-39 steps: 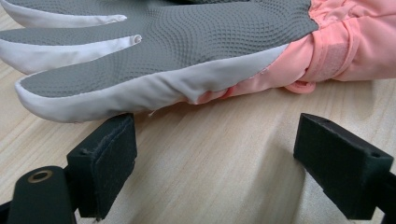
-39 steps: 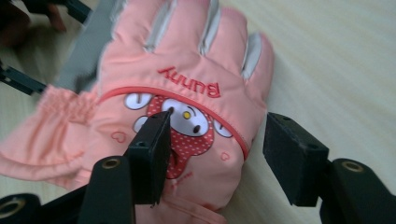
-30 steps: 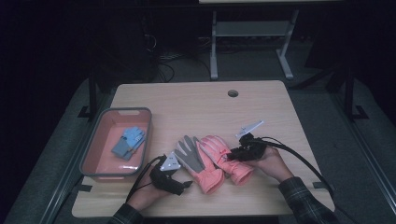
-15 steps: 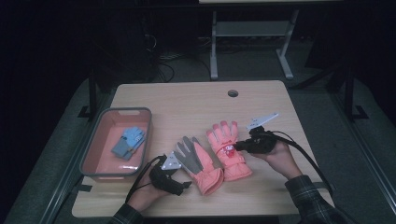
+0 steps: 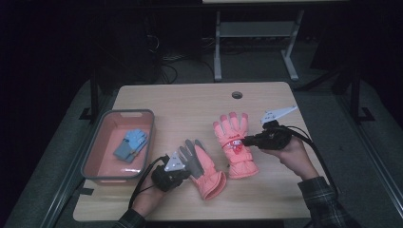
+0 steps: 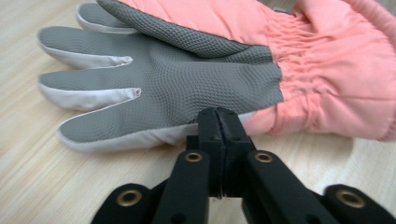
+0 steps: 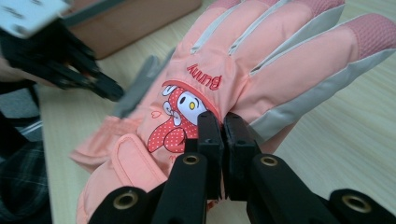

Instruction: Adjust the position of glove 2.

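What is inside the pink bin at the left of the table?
Inside the pink bin lies a pair of small blue gloves, one partly over the other, on its otherwise bare floor. Whatever is beneath them is covered, and the near wall hides a strip of the floor.

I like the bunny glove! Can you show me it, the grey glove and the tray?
bunny glove (image 5: 234,140), high view, on its back.
grey glove (image 5: 196,161), high view, on its palm.
tray (image 5: 97,145), high view, on its floor.
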`<state>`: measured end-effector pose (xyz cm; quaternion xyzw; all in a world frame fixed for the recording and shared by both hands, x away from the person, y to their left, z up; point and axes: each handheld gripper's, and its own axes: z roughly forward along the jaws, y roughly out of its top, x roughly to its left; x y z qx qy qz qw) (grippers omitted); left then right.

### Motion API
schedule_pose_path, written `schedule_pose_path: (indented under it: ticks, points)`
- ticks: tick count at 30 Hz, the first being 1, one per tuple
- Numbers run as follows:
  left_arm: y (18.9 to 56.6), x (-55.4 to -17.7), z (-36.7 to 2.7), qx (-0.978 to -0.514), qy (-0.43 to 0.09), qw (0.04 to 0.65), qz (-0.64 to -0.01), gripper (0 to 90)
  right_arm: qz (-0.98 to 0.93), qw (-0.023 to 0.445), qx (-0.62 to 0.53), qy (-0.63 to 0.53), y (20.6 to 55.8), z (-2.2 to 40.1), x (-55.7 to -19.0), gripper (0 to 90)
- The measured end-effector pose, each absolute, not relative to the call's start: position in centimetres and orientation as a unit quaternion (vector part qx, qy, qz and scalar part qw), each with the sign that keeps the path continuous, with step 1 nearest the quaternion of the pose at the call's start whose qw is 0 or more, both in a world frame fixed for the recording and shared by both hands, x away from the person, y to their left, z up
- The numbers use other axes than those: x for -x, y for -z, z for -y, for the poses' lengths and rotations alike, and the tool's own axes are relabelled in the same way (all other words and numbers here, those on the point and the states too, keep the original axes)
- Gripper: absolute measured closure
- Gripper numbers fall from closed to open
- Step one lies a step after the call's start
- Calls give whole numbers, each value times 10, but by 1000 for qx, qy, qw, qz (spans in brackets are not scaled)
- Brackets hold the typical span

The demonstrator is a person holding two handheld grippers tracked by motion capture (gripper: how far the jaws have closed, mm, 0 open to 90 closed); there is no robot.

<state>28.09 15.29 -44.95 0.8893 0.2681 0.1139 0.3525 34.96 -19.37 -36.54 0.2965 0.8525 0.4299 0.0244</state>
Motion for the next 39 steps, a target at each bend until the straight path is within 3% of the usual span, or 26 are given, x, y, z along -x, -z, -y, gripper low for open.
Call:
schedule_pose_path:
  ticks: [9, 17, 31, 39]
  points:
    - [453, -293, -121, -896, -112, 362, -231, 896, -864, 6, -268, -426, 351, 178, -346, 877]
    - [453, -298, -127, -894, -113, 358, -247, 896, -910, -1, -200, -364, 342, 138, -364, 876]
    - [452, -305, -142, -877, -120, 354, -301, 889, -942, -22, -165, -290, 381, 86, -386, 874]
    - [421, -288, -150, -855, -121, 397, -311, 882, -942, -19, -166, -290, 389, 81, -385, 871]
